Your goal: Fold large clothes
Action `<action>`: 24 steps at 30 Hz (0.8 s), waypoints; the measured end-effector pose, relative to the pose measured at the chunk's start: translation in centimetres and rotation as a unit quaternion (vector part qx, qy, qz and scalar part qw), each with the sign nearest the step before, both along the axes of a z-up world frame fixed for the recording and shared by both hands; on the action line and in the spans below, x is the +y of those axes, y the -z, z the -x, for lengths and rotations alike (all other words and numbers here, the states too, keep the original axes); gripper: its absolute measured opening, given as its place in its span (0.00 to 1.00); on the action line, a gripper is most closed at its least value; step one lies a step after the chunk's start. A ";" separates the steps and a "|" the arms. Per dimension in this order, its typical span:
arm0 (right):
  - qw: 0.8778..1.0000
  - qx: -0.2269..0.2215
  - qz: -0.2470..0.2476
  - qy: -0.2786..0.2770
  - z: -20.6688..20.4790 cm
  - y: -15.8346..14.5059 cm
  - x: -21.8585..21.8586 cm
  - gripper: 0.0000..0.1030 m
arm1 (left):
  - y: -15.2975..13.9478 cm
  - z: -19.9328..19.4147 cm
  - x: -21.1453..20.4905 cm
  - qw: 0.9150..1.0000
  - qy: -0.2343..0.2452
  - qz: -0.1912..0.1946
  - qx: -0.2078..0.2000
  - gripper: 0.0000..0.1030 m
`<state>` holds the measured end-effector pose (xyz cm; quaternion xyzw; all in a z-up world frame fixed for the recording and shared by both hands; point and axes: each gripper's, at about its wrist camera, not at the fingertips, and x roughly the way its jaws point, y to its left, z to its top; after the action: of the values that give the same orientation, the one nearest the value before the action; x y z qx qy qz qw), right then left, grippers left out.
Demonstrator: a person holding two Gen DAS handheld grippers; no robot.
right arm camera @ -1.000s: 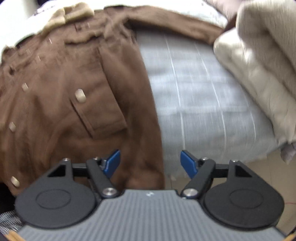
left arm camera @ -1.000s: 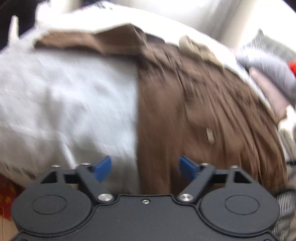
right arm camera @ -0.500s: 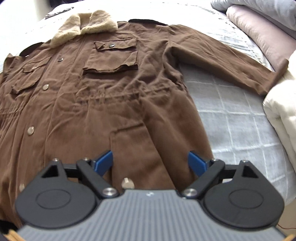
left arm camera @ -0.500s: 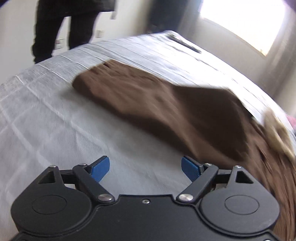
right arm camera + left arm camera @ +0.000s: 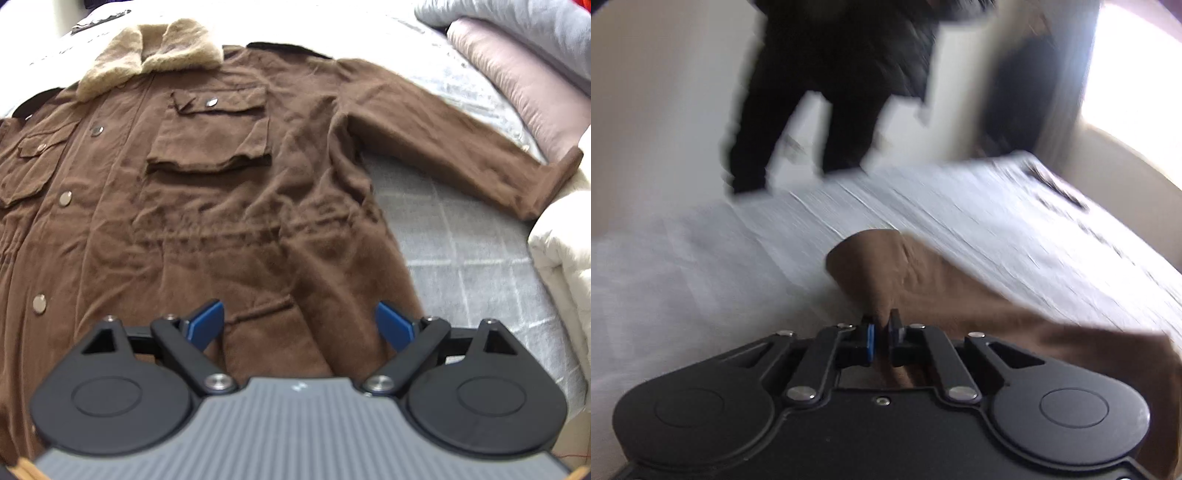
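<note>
In the left wrist view, the left gripper (image 5: 881,341) has its two blue fingers (image 5: 870,341) pinched tight on a fold of the brown jacket sleeve (image 5: 886,273). The cloth goes right in between the fingers. The end of the sleeve lies flat on the bed (image 5: 701,280), just past the fingertips. The rest of the sleeve runs off toward the lower right edge of the picture. To the left of the sleeve the white bed cover is bare all the way to the bed's near left edge. More bare cover runs behind the sleeve up to the far edge. A person in dark clothes (image 5: 827,88) stands past that far edge. This picture is blurry.

In the right wrist view, the right gripper (image 5: 299,325) has its blue fingers (image 5: 207,321) spread wide, with nothing pinched. The brown jacket (image 5: 207,221) lies flat on the bed (image 5: 469,258), front side up. Its lower part sits under and between the fingers; I cannot tell if they touch it. The furry collar (image 5: 155,55) points to the far edge of the bed. One sleeve (image 5: 461,158) stretches out to the right, and its end comes close to a white blanket (image 5: 561,258). Pillows (image 5: 517,77) lie at the far right corner. A strip of bare cover shows between the jacket's right side and the blanket.
</note>
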<state>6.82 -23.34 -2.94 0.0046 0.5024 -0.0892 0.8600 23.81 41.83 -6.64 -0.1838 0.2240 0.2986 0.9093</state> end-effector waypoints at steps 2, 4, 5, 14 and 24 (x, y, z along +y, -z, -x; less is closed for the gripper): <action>1.000 -0.009 0.019 0.004 -0.3 -0.2 -0.3 0.87 | 0.0 2.0 0.3 0.999 -0.046 -0.015 0.006 0.07; 0.999 -0.016 0.030 0.012 -0.5 -0.2 -1.1 0.88 | 1.9 2.1 1.2 0.997 -0.050 0.001 0.063 0.11; 0.999 -0.019 0.031 0.018 -0.7 -0.1 -1.6 0.88 | 2.7 2.0 1.1 0.996 -0.038 -0.016 0.077 0.12; 0.990 -0.080 -0.006 0.118 1.4 -1.8 -9.8 0.91 | -2.5 3.5 -2.4 0.992 0.024 -0.033 0.116 0.82; 0.950 -0.193 -0.083 0.229 3.2 -5.4 -20.7 0.88 | -4.0 2.5 -12.1 0.977 0.186 -0.018 0.099 0.86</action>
<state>3.60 -44.07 2.48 0.2082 0.3175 -0.2393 0.8937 21.26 29.70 -2.60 -0.0919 0.3376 0.1452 0.9255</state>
